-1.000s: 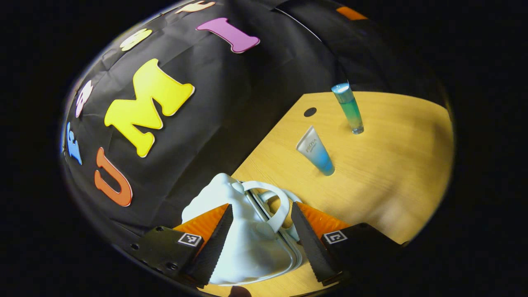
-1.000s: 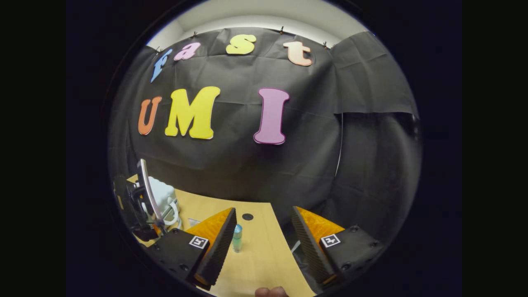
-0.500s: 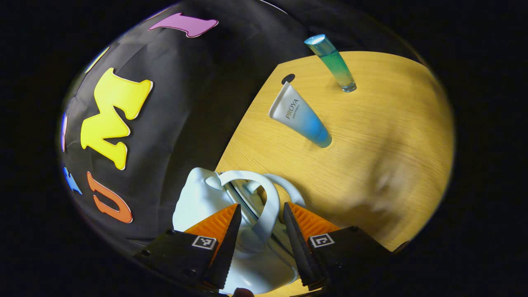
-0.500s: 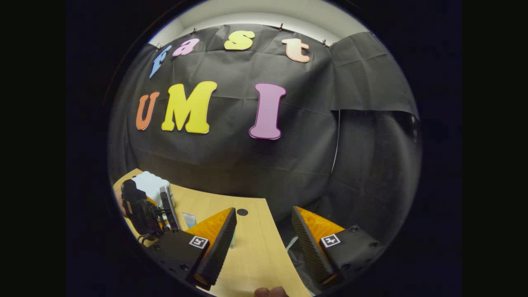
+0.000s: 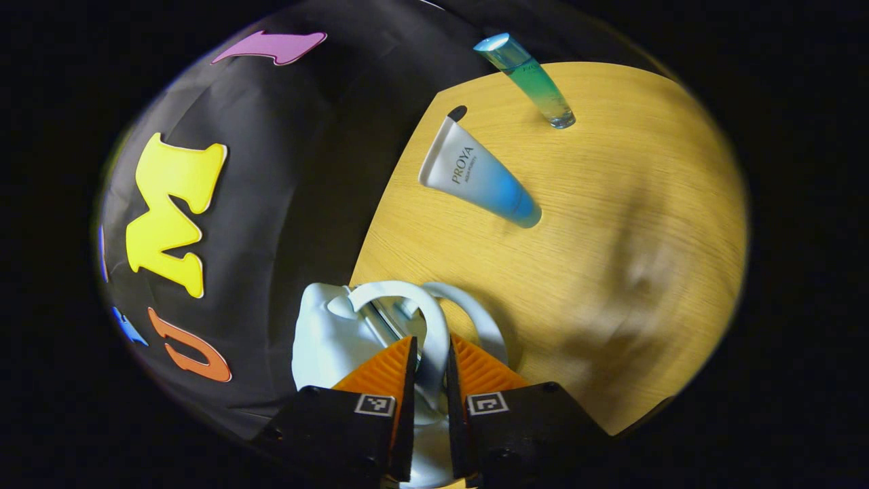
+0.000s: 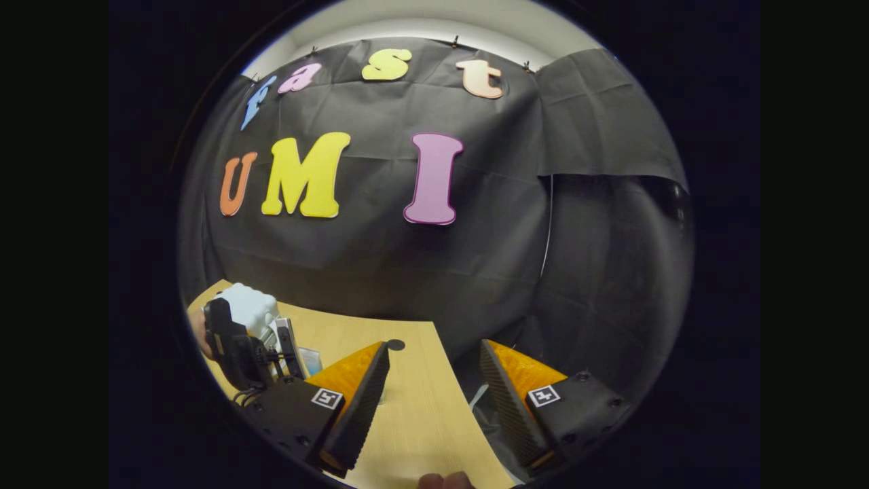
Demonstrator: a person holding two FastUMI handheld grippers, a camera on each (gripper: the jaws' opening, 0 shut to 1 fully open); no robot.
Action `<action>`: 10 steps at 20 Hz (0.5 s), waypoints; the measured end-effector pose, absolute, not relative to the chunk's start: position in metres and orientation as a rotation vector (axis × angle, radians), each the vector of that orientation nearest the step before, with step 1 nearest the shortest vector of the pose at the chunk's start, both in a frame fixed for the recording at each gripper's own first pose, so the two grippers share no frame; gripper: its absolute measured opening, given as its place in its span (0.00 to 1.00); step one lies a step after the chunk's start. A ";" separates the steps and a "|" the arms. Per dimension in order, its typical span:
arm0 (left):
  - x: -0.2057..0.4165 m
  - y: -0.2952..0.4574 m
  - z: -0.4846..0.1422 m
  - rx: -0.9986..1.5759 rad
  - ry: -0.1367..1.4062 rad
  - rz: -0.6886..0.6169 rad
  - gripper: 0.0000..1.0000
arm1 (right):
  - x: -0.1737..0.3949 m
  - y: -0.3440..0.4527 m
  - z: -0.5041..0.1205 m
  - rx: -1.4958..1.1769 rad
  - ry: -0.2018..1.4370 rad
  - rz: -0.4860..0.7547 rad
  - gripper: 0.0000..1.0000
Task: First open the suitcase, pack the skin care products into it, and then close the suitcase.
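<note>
Wooden table point(image 5: 611, 272) in the black-cloth booth, and right at 6 o'clock in the left gripper view the left gripper point(image 5: 429, 401) has its fingers pinched down on one white handle point(image 5: 434, 333) of the little pale suitcase point(image 5: 326, 339), so I'd say we're at the opening step and the next move is lifting that half away. Further out the white-and-blue tube point(image 5: 475, 180) stands around 12, the green bottle point(image 5: 533, 81) beyond at 1, both unpacked, while the right gripper point(image 6: 431, 401) hangs wide and empty over the table edge.
</note>
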State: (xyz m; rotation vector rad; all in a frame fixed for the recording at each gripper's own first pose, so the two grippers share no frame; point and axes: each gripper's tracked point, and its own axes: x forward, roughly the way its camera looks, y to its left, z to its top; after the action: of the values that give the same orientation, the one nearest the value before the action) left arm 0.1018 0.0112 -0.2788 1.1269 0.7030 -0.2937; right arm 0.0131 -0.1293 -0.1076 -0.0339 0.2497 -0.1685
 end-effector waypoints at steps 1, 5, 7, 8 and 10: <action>0.101 0.012 -0.275 1.117 0.698 -0.287 0.22 | 0.012 -0.128 -0.106 -0.032 0.247 -0.166 0.80; 0.100 0.022 -0.238 1.050 0.640 -0.246 0.14 | 0.012 -0.117 -0.098 -0.025 0.226 -0.147 0.80; 0.097 0.024 -0.217 1.031 0.595 -0.225 0.10 | 0.013 -0.108 -0.094 -0.026 0.215 -0.128 0.80; 0.097 0.030 -0.204 1.008 0.562 -0.205 0.08 | 0.013 -0.103 -0.091 -0.031 0.208 -0.116 0.80; 0.095 0.048 -0.171 0.931 0.500 -0.154 0.06 | 0.015 -0.092 -0.083 -0.045 0.192 -0.089 0.80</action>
State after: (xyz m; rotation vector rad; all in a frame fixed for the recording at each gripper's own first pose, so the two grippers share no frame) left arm 0.0949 0.0483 -0.1705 0.9313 0.4997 -0.1535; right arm 0.0146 -0.0918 -0.0831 -0.0445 0.1922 -0.0895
